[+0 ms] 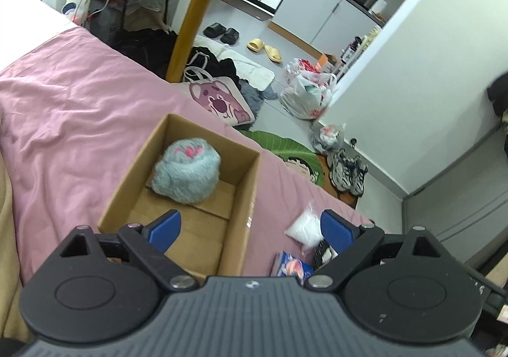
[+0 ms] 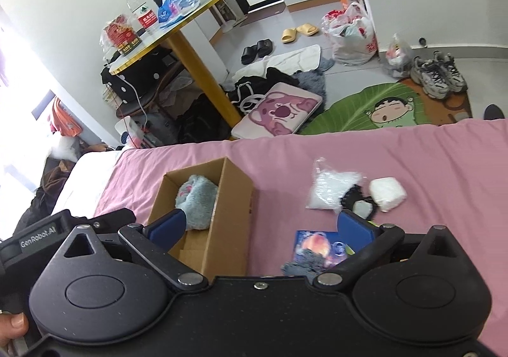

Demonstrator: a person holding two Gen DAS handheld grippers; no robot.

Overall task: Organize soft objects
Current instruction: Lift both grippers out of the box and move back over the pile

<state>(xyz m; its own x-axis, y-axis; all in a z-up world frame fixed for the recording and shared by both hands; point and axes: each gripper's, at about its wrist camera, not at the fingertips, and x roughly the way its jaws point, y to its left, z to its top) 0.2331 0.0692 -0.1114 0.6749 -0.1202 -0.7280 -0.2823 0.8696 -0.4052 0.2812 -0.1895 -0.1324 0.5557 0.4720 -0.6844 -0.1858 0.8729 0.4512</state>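
A fluffy grey plush (image 1: 185, 171) (image 2: 198, 198) with pink marks lies inside an open cardboard box (image 1: 244, 195) (image 2: 231, 211) on the pink bedsheet (image 1: 70, 109) (image 2: 381, 147). My left gripper (image 1: 250, 227) hovers open over the box's near end, empty. My right gripper (image 2: 262, 227) is open and empty too, above the box's right wall. To the right of the box lie a clear bag of white stuffing (image 1: 304, 228) (image 2: 330, 188), a white soft pad (image 2: 387, 193), a black-and-white item (image 2: 360, 203) and a colourful packet (image 1: 292, 268) (image 2: 320, 249).
The bed's edge runs behind the box. Beyond it stand a gold-legged round table (image 2: 203, 71), a pink bear bag (image 2: 282, 109), a green cartoon rug (image 2: 381, 103), shoes (image 2: 438, 74) and plastic bags (image 2: 352, 33) on the floor. A person's thumb (image 2: 12, 325) shows at lower left.
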